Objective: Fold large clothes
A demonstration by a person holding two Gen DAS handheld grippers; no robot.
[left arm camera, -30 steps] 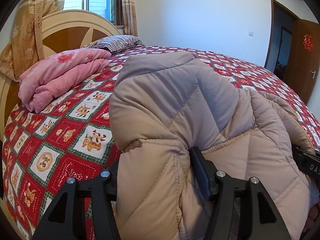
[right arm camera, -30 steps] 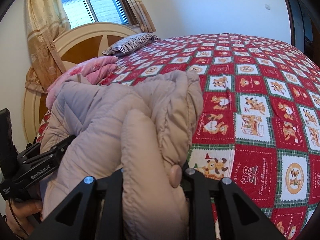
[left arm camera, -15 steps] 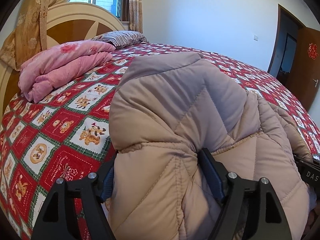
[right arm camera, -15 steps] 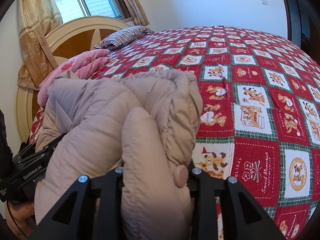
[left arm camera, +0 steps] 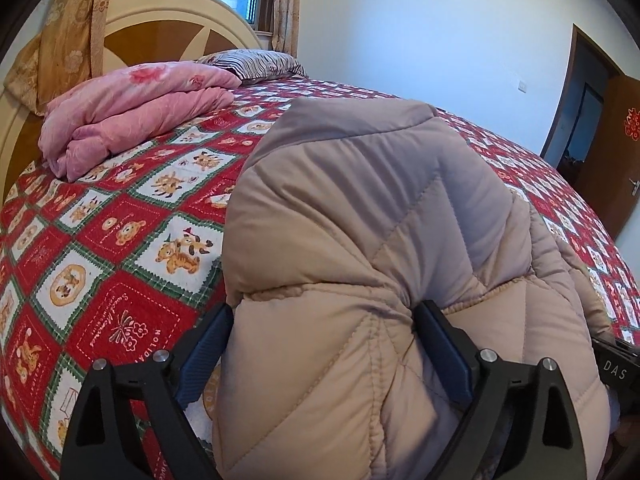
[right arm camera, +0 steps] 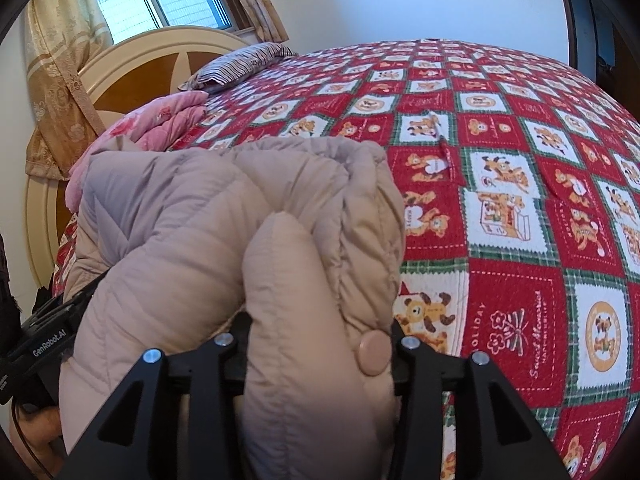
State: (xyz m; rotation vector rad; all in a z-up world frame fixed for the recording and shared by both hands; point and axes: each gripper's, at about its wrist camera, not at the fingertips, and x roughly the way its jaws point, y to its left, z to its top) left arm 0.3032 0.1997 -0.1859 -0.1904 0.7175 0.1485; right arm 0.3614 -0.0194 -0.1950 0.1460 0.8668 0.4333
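At the near edge of the bed [left arm camera: 120, 248], the left tongs [left arm camera: 320, 356] are opening around a thick fold of the puffy beige jacket [left arm camera: 360, 240]; the blue pads [left arm camera: 208, 344] are standing at either flank of the padding, the left one looking just clear of it and the right one sunk behind a bulge, so the hold is being released rather than kept. The right tongs [right arm camera: 320, 344] are also opening, with a rolled lobe of the jacket [right arm camera: 304, 248] and a round snap button [right arm camera: 374, 353] bulging up between them; the fingertips are hidden under the cloth, so contact cannot be told for sure.

The jacket is looking soft, springy and light for its bulk, likely to puff back out of any fold. Its smooth shell is probably slippery, so a stitched seam or hem is offering the surest hold, taken deep.

It is lying bunched in a mound on the red patchwork bedspread [right arm camera: 520, 200], right against both tongs and spreading away from them. Farther off, a folded pink quilt [left arm camera: 132, 116] and a striped pillow [left arm camera: 256, 62] are resting by the headboard [left arm camera: 132, 12].
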